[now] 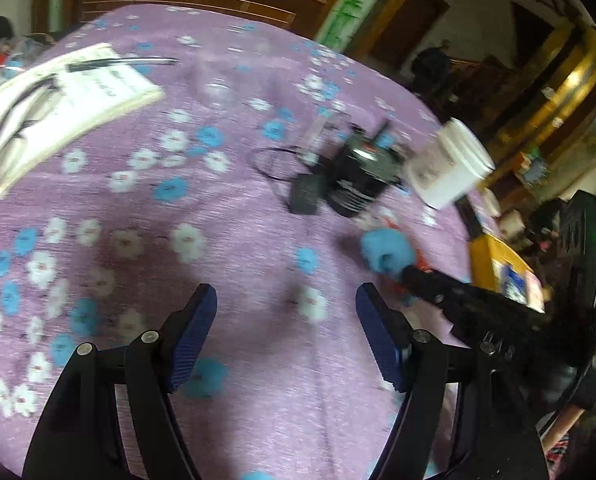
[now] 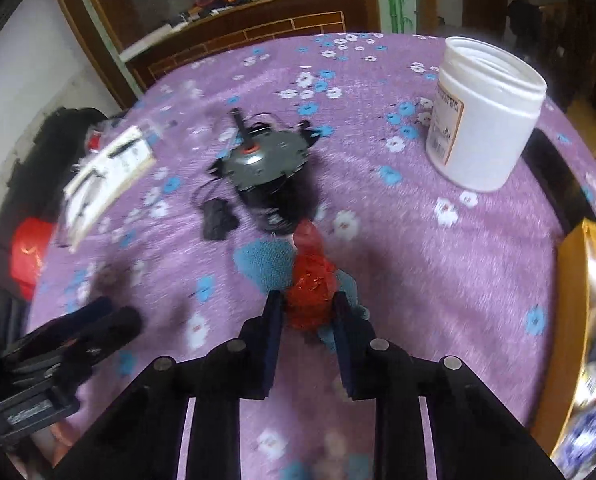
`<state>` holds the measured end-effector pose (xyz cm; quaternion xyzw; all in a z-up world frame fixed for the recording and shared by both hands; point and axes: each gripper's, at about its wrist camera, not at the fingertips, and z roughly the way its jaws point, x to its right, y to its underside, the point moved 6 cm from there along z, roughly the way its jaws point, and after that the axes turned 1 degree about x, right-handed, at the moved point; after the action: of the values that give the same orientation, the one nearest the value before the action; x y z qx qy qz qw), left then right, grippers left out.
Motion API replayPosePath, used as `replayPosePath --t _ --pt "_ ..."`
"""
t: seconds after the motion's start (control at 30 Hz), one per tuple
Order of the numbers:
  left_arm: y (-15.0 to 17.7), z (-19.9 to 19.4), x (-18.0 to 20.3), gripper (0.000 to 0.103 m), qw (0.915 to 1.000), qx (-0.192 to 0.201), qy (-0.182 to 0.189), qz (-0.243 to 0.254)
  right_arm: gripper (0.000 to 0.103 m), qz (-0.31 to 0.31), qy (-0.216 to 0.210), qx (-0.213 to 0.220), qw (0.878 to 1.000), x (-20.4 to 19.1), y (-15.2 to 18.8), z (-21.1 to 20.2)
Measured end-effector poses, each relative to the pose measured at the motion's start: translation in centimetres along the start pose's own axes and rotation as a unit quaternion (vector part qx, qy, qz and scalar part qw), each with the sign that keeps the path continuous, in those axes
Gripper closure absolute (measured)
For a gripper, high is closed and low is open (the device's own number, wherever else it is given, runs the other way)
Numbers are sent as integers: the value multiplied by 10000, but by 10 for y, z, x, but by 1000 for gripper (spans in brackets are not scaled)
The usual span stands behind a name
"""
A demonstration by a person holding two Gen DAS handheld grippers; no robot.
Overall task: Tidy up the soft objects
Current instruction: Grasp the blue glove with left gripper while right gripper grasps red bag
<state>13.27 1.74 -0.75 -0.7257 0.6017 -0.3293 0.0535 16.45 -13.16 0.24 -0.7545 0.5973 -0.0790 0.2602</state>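
The right hand-held gripper has its two dark blue pads closed narrowly on a crinkly red soft bundle, which sits squeezed between them just above the purple flower-printed cloth covering the counter. A fuzzy light blue soft piece lies against the left side of the red bundle, touching it, and a bit more blue fabric shows beside the right pad. The left hand-held gripper hovers over a bare patch of the cloth with its ribbed blue pads spread wide and nothing between them; from its camera the blue piece shows at the tip of the other tool, off to the right. Beyond the bundle stands a black and grey round motor-like device with a thin cable and a small black box just beside it. Farther right, well apart from the bundle, an open white plastic jar with a printed label stands upright. On the far left of the counter lies a white notepad with a dark pen on it. A yellow box sits at the right edge.
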Motion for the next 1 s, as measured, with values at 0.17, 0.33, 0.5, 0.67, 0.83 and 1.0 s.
replayPosePath --t 0.17,0.33,0.5,0.67,0.83,1.0 --pt "5 -1 17 32 9991 -40 413 114 77 193 -515 141 9984 -9 19 -21" --pt "7 -2 23 37 9964 -93 838 -14 78 362 -991 250 9941 -18 40 -37" --pt "11 -5 36 46 9958 -56 890 208 78 565 -1252 288 9901 -18 51 -41" --pt "19 -2 51 78 9943 -142 939 490 78 735 -1386 330 9871 -16 59 -40" --pt "24 -2 59 84 9929 -165 1003 619 78 875 -1480 343 9845 -11 64 -39" --pt "24 -5 62 85 9919 -120 1092 632 78 911 -1482 404 9839 -9 64 -43"
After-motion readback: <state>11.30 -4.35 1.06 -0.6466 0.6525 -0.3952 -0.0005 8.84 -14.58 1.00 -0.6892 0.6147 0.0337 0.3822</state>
